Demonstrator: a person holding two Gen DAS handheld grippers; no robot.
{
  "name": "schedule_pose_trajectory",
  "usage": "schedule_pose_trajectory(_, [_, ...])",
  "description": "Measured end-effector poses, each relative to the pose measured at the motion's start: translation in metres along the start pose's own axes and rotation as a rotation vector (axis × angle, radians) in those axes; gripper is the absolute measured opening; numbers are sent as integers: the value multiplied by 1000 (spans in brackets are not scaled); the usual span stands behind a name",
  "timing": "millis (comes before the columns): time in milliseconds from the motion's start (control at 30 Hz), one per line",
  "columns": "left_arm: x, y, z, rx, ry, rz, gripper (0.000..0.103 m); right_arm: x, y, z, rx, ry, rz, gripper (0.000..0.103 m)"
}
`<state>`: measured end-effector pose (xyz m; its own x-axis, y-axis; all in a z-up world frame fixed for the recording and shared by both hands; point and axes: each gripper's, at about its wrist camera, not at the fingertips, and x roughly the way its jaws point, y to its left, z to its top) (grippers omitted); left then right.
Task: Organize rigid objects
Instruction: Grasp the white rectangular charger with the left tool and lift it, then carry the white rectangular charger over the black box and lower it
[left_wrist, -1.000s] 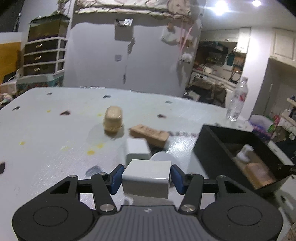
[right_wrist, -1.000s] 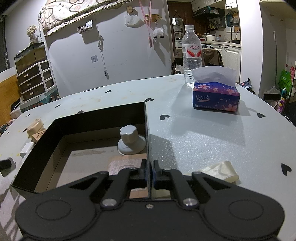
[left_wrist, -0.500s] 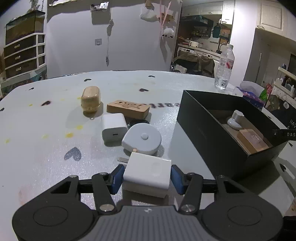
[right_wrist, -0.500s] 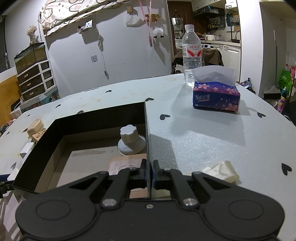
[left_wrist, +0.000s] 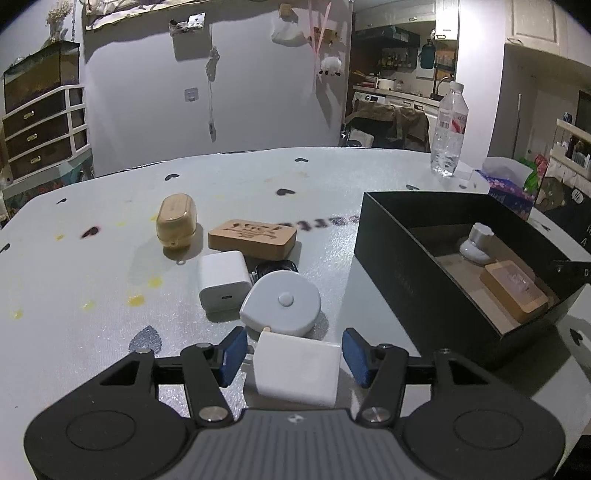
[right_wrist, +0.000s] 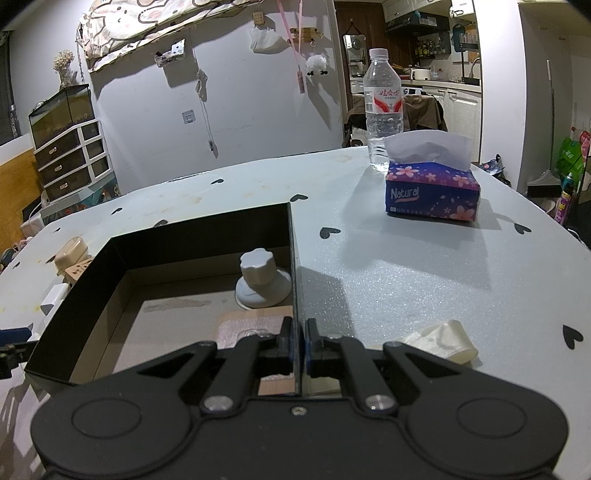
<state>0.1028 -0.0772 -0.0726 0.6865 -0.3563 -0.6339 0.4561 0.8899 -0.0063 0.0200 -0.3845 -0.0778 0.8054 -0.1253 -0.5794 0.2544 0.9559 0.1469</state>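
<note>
The left hand-held gripper (left_wrist: 293, 356) stands partly open around a white charger block (left_wrist: 297, 369) that rests on the worktop (left_wrist: 110, 280); its blue pads (left_wrist: 232, 350) have just been spreading and no longer press the block's sides. Just beyond the block lie a pale round tape measure (left_wrist: 280, 302), a second white charger (left_wrist: 223, 280), a carved wooden block (left_wrist: 253, 238) and a rounded wooden case (left_wrist: 176, 220), all crowded together. To the right sits an open black box (left_wrist: 399, 258) already holding a grey knob on a suction base (left_wrist: 476, 243) and a tan slab (left_wrist: 515, 291). The right hand-held gripper (right_wrist: 297, 345) is clamped shut on the box's thin near wall, seemingly steadying it. The likely risk: the freed block lies touching or nearly touching the tape measure, so any careless regrasp could knock the cluster askew, and a pull from the clamped gripper might tip the light box. The worktop is pale grey with small black hearts and yellow stains; a water bottle (right_wrist: 382, 110) and a purple tissue pack (right_wrist: 432, 192) stand farther off, in a dim room with a drawer unit and kitchen behind.
</note>
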Motion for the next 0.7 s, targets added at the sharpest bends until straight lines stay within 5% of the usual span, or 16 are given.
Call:
schedule_pose_trajectory(433, [3, 2, -7, -14, 12, -7, 57, 0, 0, 0, -1, 0, 0, 6])
schedule_pose_trajectory(700, [-18, 4, 3, -42, -70, -21, 56, 0, 0, 0, -1, 0, -1, 6])
